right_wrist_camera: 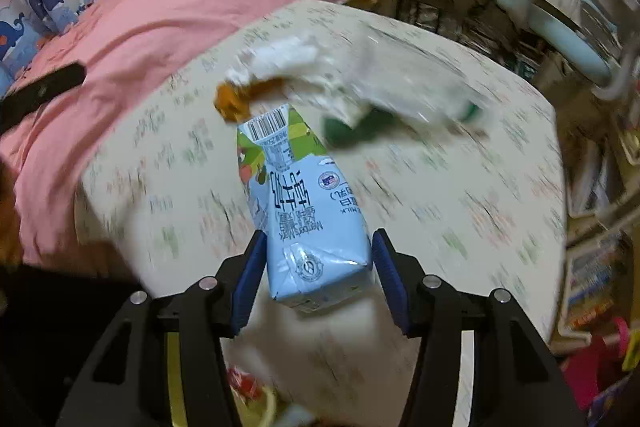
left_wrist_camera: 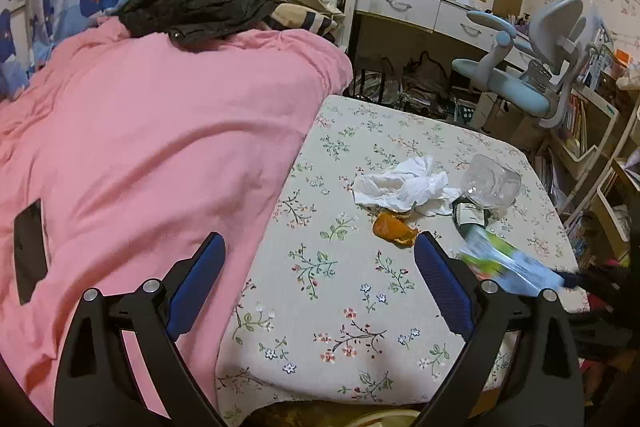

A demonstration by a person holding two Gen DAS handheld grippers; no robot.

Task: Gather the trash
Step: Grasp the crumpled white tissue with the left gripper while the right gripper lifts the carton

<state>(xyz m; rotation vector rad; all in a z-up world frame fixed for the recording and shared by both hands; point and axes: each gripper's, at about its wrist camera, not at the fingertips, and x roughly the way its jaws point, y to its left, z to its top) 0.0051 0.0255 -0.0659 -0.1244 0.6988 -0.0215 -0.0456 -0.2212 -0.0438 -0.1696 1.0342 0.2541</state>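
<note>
On the floral tablecloth table (left_wrist_camera: 340, 287) lie a crumpled white tissue (left_wrist_camera: 404, 185), an orange peel (left_wrist_camera: 392, 227) and a clear plastic bottle with a green label (left_wrist_camera: 486, 187). My left gripper (left_wrist_camera: 320, 283) is open and empty, hovering over the table's near edge. My right gripper (right_wrist_camera: 318, 259) is shut on a light blue milk carton (right_wrist_camera: 304, 211) and holds it above the table. The carton shows blurred in the left wrist view (left_wrist_camera: 508, 263). In the right wrist view the tissue (right_wrist_camera: 280, 59), peel (right_wrist_camera: 236, 99) and bottle (right_wrist_camera: 408, 95) are motion-blurred behind the carton.
A bed with a pink quilt (left_wrist_camera: 140, 147) borders the table on the left, with a black phone (left_wrist_camera: 28, 251) and dark clothing (left_wrist_camera: 192, 11) on it. A blue desk chair (left_wrist_camera: 532, 67) and desk (left_wrist_camera: 420, 11) stand behind. Bookshelves (left_wrist_camera: 592, 131) line the right.
</note>
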